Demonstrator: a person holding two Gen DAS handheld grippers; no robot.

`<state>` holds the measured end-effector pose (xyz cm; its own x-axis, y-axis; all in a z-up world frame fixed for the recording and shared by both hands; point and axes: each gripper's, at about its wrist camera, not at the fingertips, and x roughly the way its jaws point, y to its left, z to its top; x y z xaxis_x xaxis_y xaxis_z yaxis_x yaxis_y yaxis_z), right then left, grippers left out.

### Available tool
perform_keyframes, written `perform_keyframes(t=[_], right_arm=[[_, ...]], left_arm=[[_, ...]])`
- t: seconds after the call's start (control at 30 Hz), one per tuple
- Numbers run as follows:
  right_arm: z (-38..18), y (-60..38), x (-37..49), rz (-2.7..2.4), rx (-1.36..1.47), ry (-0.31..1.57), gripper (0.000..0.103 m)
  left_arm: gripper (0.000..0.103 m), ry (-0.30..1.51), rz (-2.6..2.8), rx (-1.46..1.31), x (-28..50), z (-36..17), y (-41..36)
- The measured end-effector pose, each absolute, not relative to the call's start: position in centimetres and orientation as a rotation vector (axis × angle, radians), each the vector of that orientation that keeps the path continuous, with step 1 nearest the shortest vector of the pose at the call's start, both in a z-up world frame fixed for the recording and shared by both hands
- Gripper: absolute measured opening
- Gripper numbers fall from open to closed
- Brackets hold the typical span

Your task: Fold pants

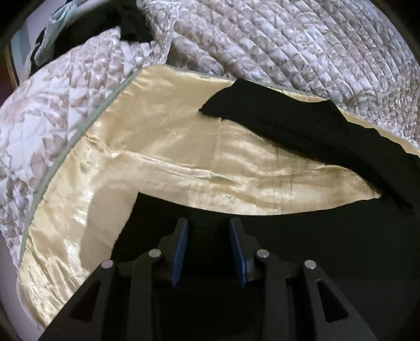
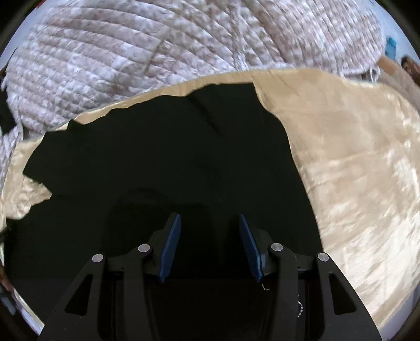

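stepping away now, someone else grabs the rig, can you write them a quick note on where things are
Left tongs: open, empty, over the near edge of the black pants.
Right tongs: open, empty, over the wide part of the pants.
Pants lie spread on the cream sheet, one leg stretching off toward the quilt.
Done: no fold visible yet.
Left: grip the pants and fold them.

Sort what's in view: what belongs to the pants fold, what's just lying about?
In the job:
black pants, spread on the cloth
left gripper, open
right gripper, open
cream satin cloth, the work surface

Lying about:
quilted floral blanket
dark garment on the blanket, far left
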<state>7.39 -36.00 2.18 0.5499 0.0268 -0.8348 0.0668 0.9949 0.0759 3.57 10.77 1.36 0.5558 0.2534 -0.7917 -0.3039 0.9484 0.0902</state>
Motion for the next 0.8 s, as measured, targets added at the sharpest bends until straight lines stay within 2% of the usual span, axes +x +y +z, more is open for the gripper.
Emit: perform_keyframes(t=[0.3, 0.63, 0.8], right_arm=[[3.1, -36.5, 6.9, -0.076, 0.143, 0.932, 0.047], [3.2, -28.4, 5.0, 0.161, -0.009, 0.882, 0.047], [1.9, -26.3, 5.3, 0.211, -0.059, 0.929, 0.047]], left_arm=[[0.037, 0.888, 0.321, -0.070, 3.1, 2.4, 9.2], [0.046, 0.860, 0.092, 0.013, 1.8, 2.5, 2.2], [0.050, 0.892, 0.078, 0.045, 2.5, 1.4, 1.1]])
